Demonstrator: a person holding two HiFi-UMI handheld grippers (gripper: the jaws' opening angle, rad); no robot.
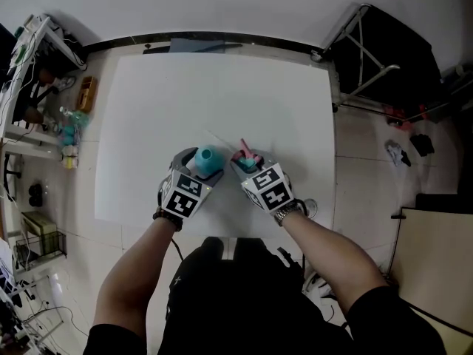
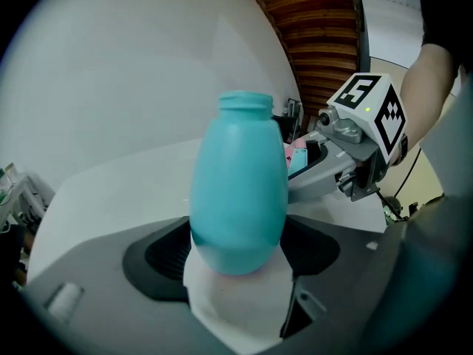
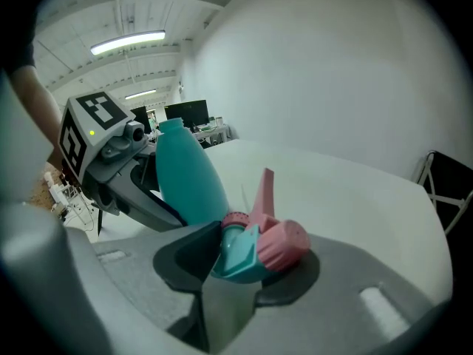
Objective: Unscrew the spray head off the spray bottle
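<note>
Head view: two bare arms reach over a white table (image 1: 222, 87). The left gripper (image 1: 199, 170) holds a teal bottle (image 1: 211, 159), and the right gripper (image 1: 248, 166) holds the pink and teal spray head (image 1: 245, 154). The two things are just beside each other above the near part of the table, but apart. The head is off the bottle. A cluttered shelf (image 1: 29, 117) stands at the left and a black folding frame (image 1: 377, 58) at the upper right. How the jaws sit is hard to read from here.

Left gripper view: the jaws are clamped on the lower body of the bottle, one on each side. The bottle stands upright between them, and its neck is open, with nothing on it – a detail the head view does not give. Behind it, to the right, the right gripper shows with its marker cube, and a small pink and teal part of the spray head is seen between its jaws.

Right gripper view: the jaws are pressed on the spray head, which lies tilted with the round pink nozzle to the right and a pink trigger pointing up. The bottle in the left gripper is close behind at the left. Ceiling lights (image 3: 127, 41) and monitors (image 3: 186, 112) appear only here.
</note>
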